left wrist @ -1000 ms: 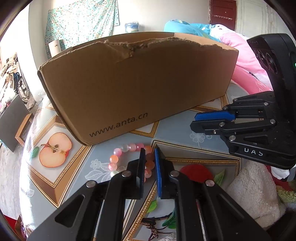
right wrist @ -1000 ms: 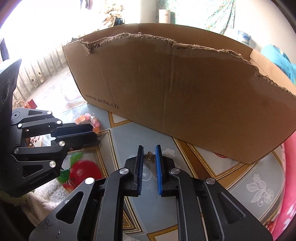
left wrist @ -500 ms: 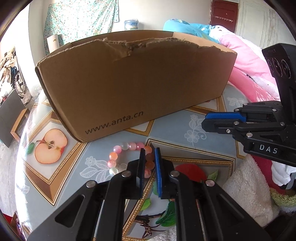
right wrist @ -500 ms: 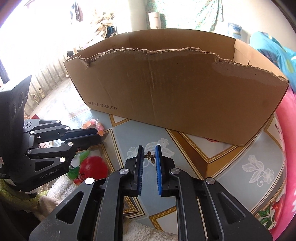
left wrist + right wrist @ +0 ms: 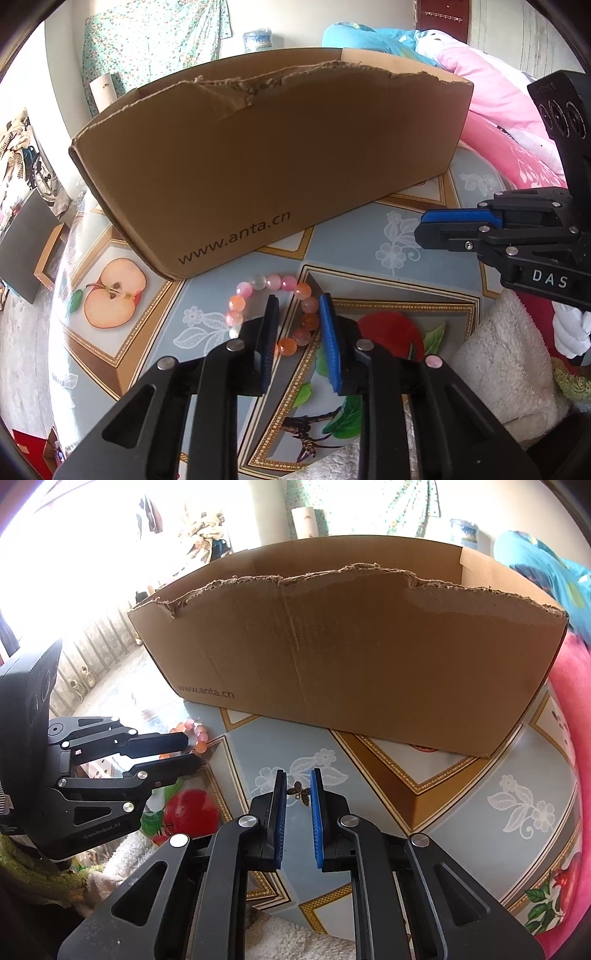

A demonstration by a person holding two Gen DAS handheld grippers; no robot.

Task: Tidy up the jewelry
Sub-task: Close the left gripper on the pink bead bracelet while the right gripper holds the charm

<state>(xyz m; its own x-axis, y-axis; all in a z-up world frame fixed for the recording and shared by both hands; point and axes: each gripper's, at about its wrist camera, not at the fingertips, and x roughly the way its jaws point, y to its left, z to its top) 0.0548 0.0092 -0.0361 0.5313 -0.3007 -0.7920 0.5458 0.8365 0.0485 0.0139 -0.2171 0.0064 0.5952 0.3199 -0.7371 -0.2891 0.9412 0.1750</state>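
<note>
The left gripper (image 5: 295,325), jaws just opening, straddles the bead bracelet (image 5: 275,314) on the desk (image 5: 406,236), while the right gripper (image 5: 298,794) pinches a butterfly charm (image 5: 301,793), likely bound for the cardboard box (image 5: 351,657) at 12 o'clock.

Left gripper (image 5: 295,325) fingers just opened off the bead bracelet (image 5: 273,310); right gripper (image 5: 298,794) lifted, cardboard box (image 5: 351,657) rim lower in view.
</note>
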